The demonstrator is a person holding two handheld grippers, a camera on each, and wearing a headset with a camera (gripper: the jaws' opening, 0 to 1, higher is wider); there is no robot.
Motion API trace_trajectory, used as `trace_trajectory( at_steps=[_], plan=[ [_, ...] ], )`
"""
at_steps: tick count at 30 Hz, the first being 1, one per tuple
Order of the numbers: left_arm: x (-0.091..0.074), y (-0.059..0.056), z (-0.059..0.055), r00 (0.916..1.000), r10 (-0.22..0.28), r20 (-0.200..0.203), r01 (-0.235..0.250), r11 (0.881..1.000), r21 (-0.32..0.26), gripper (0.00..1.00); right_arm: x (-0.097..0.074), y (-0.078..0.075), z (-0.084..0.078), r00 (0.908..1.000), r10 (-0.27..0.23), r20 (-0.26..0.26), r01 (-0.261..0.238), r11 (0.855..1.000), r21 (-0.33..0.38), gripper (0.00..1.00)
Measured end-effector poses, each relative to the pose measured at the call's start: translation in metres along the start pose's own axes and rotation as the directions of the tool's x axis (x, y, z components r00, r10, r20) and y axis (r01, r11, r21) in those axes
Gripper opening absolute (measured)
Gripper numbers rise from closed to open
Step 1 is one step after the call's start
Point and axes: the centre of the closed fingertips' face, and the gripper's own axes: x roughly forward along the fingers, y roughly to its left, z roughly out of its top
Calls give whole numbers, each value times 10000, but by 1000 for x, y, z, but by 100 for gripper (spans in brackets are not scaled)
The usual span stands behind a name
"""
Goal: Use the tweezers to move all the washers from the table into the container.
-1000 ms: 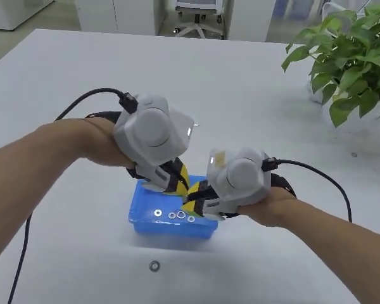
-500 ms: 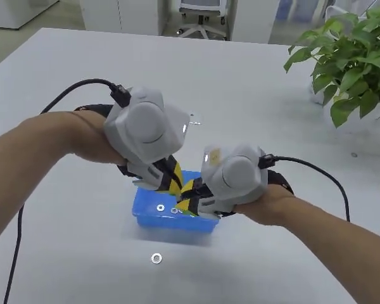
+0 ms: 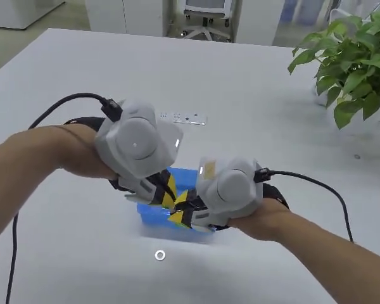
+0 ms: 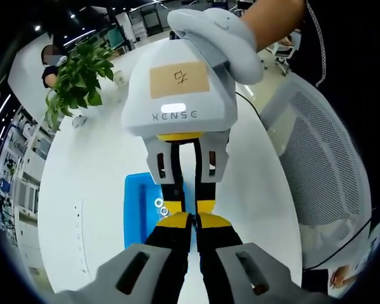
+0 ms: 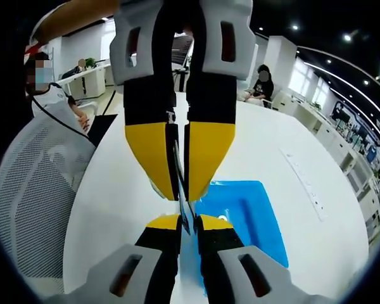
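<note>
Left gripper (image 4: 193, 220) and right gripper (image 5: 180, 223) pinch the tweezers (image 5: 184, 212); unequal pulling may drop them into the container (image 5: 247, 209) beneath the jaws.

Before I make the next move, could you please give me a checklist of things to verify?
1. Tweezers gripped: ok. They sit between the closed jaws of both the left gripper and the right gripper.
2. Container flat on the table: ok.
3. Washers in the container: ok, at least two lie inside.
4. All washers off the table: not ok. One washer lies on the table, on the near side of the container.
5. Tweezer tips free of a washer: cannot tell, the tips are hidden.
</note>
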Motion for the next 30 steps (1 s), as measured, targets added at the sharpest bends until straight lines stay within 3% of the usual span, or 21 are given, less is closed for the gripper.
trace_trajectory(
  at_steps=[16, 30],
  plan=[
    [6, -21, -20, 9998, -96, -160, 91, 9993, -352, 6, 21, 22, 0, 9992, 358, 155, -360, 9992, 172, 11],
    [16, -34, -26, 9992, -342, -189, 330, 9977, -594, 6, 31, 36, -9, 9982, 576, 137, -581, 9974, 418, 11]
  ],
)
